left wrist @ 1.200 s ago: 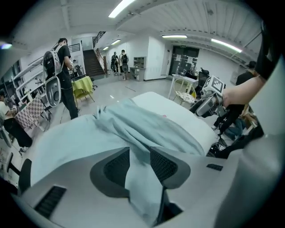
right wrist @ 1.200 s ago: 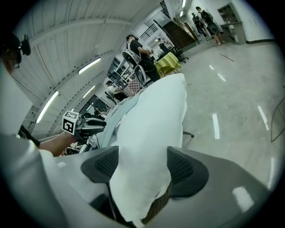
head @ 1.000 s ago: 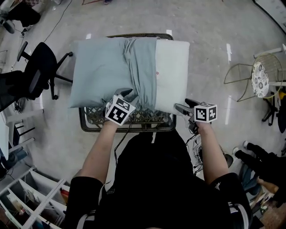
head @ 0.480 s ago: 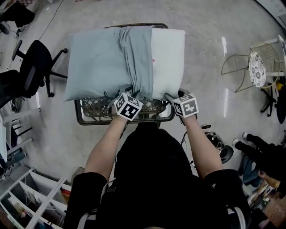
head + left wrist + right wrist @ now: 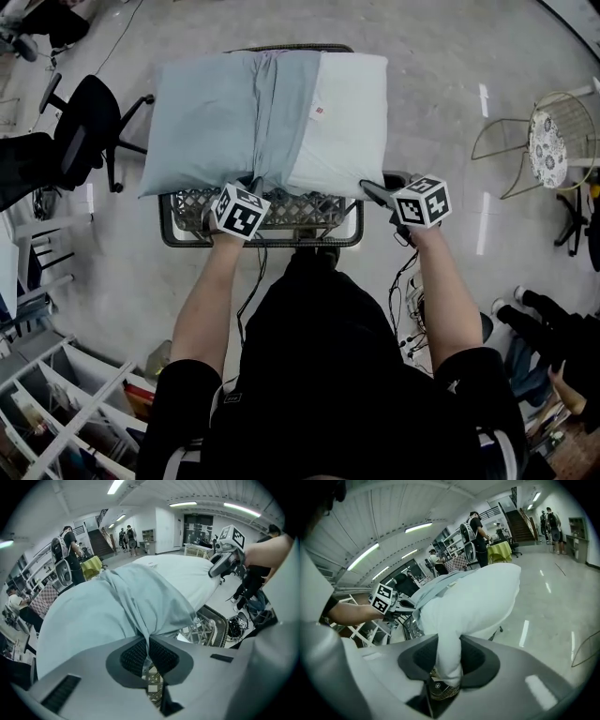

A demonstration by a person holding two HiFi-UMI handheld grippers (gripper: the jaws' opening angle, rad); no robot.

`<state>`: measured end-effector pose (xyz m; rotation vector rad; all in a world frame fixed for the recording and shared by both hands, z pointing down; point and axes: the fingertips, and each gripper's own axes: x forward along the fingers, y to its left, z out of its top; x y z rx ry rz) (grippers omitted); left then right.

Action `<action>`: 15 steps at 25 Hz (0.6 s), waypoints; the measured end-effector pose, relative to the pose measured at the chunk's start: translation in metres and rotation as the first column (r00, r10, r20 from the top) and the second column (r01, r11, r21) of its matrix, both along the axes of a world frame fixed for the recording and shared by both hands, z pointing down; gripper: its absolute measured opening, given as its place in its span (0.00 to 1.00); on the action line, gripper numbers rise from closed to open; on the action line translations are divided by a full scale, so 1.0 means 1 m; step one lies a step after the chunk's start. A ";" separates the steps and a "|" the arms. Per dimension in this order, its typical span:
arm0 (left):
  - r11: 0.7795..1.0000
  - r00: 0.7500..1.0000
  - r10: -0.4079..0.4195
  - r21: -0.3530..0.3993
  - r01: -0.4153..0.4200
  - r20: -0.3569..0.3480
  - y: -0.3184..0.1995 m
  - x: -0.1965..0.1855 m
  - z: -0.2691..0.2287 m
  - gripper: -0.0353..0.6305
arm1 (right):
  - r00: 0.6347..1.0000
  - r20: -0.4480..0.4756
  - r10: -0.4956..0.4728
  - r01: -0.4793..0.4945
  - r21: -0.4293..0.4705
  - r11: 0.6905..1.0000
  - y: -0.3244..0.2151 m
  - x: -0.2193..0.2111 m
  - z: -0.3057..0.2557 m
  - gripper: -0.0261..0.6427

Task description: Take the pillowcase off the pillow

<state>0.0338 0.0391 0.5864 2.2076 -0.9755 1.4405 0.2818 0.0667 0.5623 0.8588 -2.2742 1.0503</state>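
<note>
Keep left gripper clenched on pillowcase fold at near edge, just closed there. Keep right gripper, just closed too, grasping bare pillow corner. With pillow across wicker stand, pull case leftward, steady, pillow end anchored

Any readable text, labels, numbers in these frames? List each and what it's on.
No text is legible in any view.
Tag on the pillow: reddish print, too small to read.
Cubes on the left gripper and right gripper: square marker patterns only, no letters or digits.
</note>
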 end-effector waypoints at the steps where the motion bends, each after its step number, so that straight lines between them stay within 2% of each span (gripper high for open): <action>1: 1.000 1.000 -0.004 0.001 0.004 0.007 -0.001 -0.002 -0.001 0.08 | 1.000 0.017 -0.007 0.007 -0.004 1.000 -0.001 0.004 -0.001 0.22; 7: 0.999 0.998 -0.051 0.004 0.051 0.026 -0.001 -0.023 -0.002 0.08 | 0.996 0.086 -0.025 0.027 -0.018 0.999 -0.002 0.023 0.000 0.20; 9: 0.998 0.998 -0.064 0.003 0.064 0.007 0.000 -0.028 -0.002 0.08 | 0.995 0.094 -0.027 0.029 -0.020 0.999 -0.003 0.027 0.002 0.20; 12: 0.999 0.998 -0.048 0.011 0.048 -0.045 0.008 -0.017 -0.007 0.09 | 0.998 0.054 -0.027 0.028 -0.016 0.999 -0.002 0.035 0.008 0.23; 15: 0.997 0.998 -0.050 0.062 0.052 -0.036 0.015 -0.018 -0.019 0.17 | 0.998 -0.045 -0.038 0.037 -0.022 0.999 0.004 0.041 0.014 0.36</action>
